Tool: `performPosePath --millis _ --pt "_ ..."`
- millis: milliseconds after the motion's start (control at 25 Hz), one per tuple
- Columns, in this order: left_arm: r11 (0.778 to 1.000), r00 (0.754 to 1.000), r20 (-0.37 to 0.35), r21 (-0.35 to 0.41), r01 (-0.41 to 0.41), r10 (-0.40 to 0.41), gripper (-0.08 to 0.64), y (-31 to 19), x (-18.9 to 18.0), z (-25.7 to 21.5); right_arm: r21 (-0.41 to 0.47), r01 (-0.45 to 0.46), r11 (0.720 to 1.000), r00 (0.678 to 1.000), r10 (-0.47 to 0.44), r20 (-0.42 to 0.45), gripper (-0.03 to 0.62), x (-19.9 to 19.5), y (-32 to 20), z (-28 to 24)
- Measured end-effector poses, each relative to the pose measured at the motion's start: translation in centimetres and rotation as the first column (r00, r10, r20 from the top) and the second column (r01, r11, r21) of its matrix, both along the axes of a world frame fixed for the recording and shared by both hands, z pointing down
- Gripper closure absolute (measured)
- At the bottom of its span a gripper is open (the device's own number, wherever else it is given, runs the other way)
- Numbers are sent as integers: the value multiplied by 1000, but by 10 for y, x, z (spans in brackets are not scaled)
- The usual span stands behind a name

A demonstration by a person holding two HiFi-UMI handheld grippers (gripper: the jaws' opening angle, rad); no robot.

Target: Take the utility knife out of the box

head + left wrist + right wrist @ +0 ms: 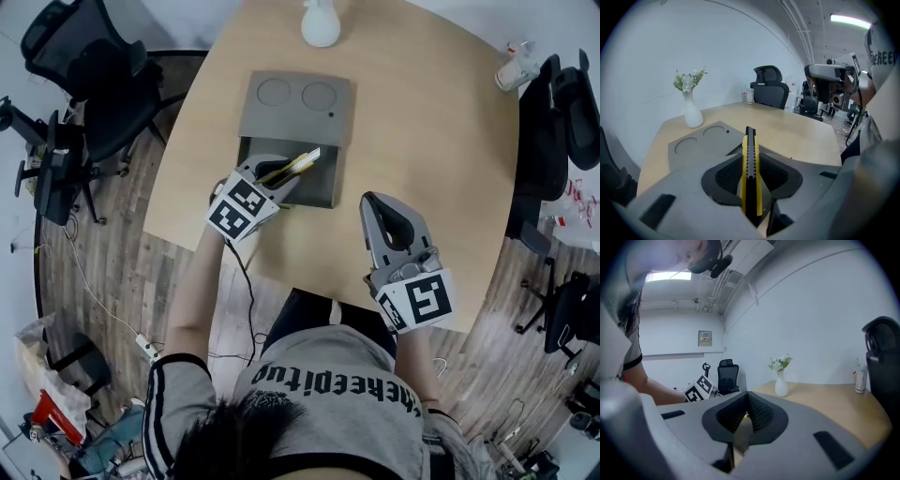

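The grey box [314, 183] lies open on the wooden table, its lid [296, 105] with two round hollows folded back toward the far side. My left gripper [281, 178] is shut on the yellow and black utility knife [292, 166] and holds it just above the box's near left part. In the left gripper view the knife [751, 164] stands on edge between the jaws and points out over the lid [701, 140]. My right gripper [373, 202] hovers to the right of the box near the table's front edge, shut and empty; its view shows the fingertips [746, 397] meeting.
A white vase with flowers [321, 23] stands at the table's far edge behind the box. A small bottle [514, 69] is at the far right. Black office chairs flank the table at left [84, 84] and right [562, 112]. Cables lie on the floor.
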State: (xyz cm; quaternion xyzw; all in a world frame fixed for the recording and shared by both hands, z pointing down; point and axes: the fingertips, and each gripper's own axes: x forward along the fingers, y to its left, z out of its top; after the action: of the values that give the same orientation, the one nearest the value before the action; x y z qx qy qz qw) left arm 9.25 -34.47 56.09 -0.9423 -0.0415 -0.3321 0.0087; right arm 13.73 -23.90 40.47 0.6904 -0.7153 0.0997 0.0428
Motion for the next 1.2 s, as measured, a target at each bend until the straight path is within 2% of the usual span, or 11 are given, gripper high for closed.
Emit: performPosePath --millis 360,680,920,1200 --pt "994 992 -76 10 106 -105 434 10 -11 -25 23 31 999 999 -31 -8 586 -7 18 -12" --pt "975 958 -191 11 221 -214 434 25 -21 -59 41 64 997 998 -64 -18 586 -10 33 -21" --pt "955 916 -284 6 298 -284 434 44 -31 -90 53 94 994 995 -93 -30 586 -16 44 -27" --pt "921 841 -401 -16 389 -363 434 73 -43 -133 67 139 988 990 -136 -45 586 -19 60 -36"
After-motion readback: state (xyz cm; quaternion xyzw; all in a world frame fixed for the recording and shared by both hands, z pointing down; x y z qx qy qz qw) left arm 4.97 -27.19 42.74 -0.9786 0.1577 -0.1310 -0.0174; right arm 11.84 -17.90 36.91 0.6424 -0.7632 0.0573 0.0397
